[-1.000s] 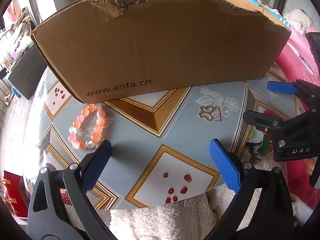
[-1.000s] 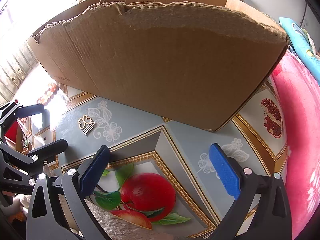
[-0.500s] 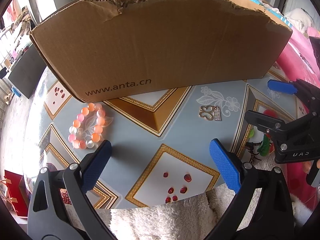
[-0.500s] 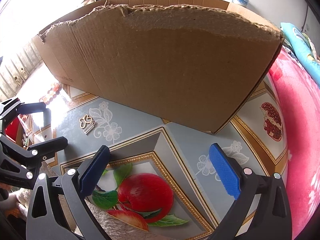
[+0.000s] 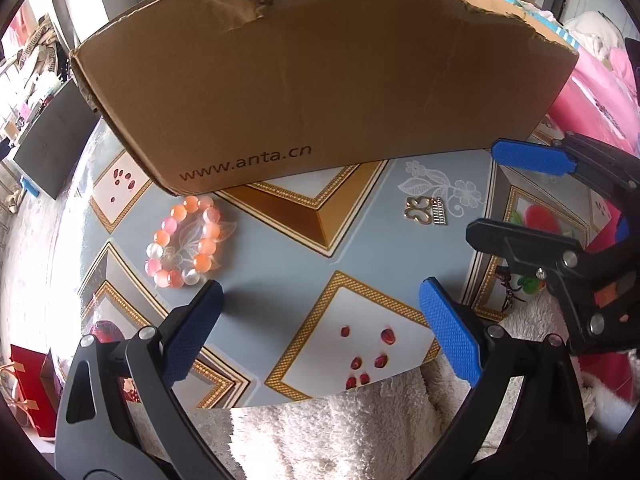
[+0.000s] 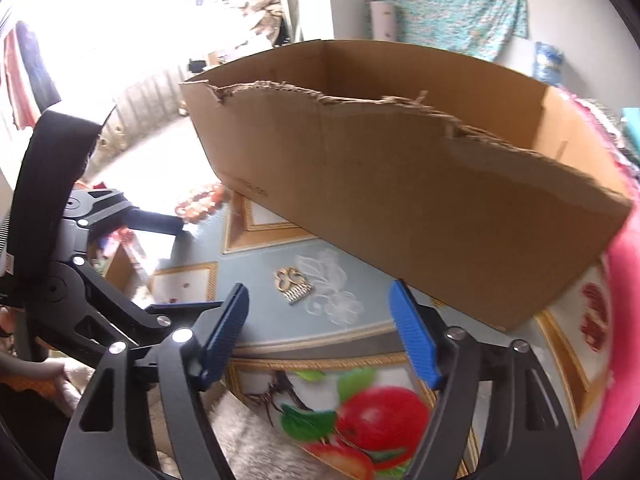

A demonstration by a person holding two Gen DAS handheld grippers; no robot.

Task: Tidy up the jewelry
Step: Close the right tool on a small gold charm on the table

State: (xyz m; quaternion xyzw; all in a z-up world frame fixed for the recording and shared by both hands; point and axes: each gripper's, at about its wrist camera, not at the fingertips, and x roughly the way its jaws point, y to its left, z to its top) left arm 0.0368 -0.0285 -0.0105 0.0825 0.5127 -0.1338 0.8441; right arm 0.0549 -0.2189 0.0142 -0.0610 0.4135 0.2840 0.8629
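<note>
One gold hair comb (image 6: 293, 286) with a butterfly-shaped top lies flat on the patterned tablecloth (image 5: 280, 280), ahead of my right gripper (image 6: 320, 336), whose jaws are closing on nothing. One bracelet (image 5: 186, 242) of orange, pink and white beads lies just ahead of my left gripper (image 5: 320, 332), jaws wide and empty. One torn cardboard box (image 6: 420, 184) stands behind both; its contents are hidden

I see a plain brown cardboard box (image 5: 320, 92) with dark lettering on its side. Under it, my tablecloth (image 5: 280, 280) is grey-blue with gold-bordered diamonds, white flowers and red fruit prints — an apple (image 6: 380, 412) among them. The bead bracelet (image 5: 186, 242) mixes orange, pink and milky white; the hair comb (image 5: 426, 211) is gold. Both grippers are black with blue pads (image 5: 450, 336) — the blanket (image 5: 592, 92) is hot pink.
</note>
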